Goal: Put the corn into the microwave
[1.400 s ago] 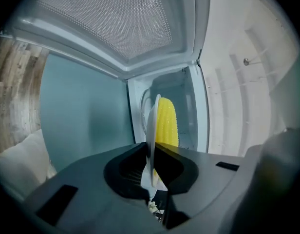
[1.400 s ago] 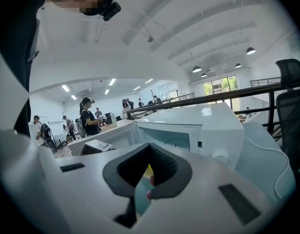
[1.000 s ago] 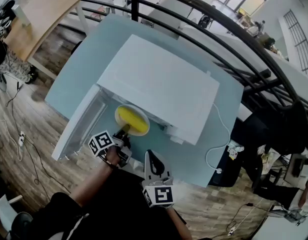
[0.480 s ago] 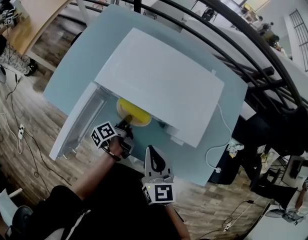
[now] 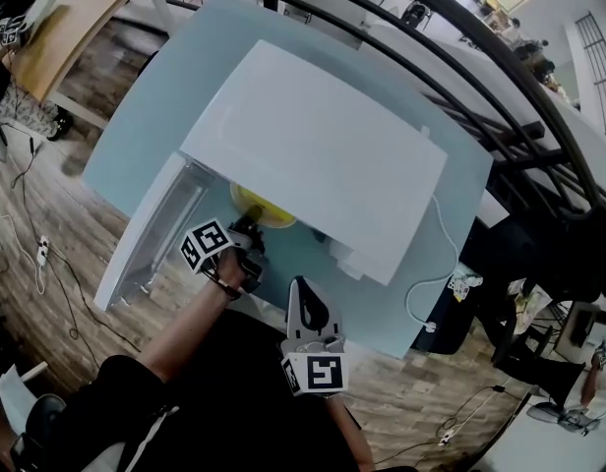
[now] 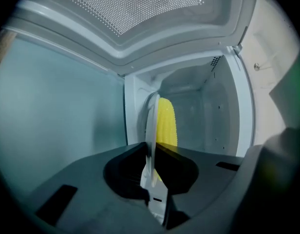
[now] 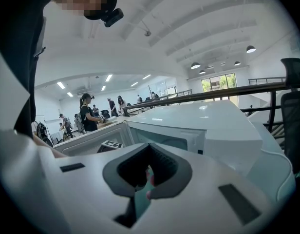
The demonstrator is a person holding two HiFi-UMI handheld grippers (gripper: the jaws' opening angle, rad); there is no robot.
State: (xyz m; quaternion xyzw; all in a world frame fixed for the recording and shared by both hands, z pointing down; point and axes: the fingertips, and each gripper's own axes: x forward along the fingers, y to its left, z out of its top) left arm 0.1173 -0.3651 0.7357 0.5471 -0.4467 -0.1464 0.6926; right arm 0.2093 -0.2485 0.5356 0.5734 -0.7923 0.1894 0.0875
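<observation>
The left gripper (image 5: pixel 244 240), a black two-jaw tool with a square-marked cube, reaches forward and a little downward at the end of an outstretched bare forearm (image 5: pixel 180 347). Its jaws are pinched nearly together on the thin rim of a white plate (image 6: pixel 149 130) (the grip is at the plate's near edge). The right gripper (image 5: pixel 302 295), white and two-jawed, is held back close to the body, tip forward, jaws together and empty.

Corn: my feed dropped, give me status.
Left tongs shut on plate, corn aboard, at microwave mouth. Right tongs shut, empty. Door open, nothing blocking.
</observation>
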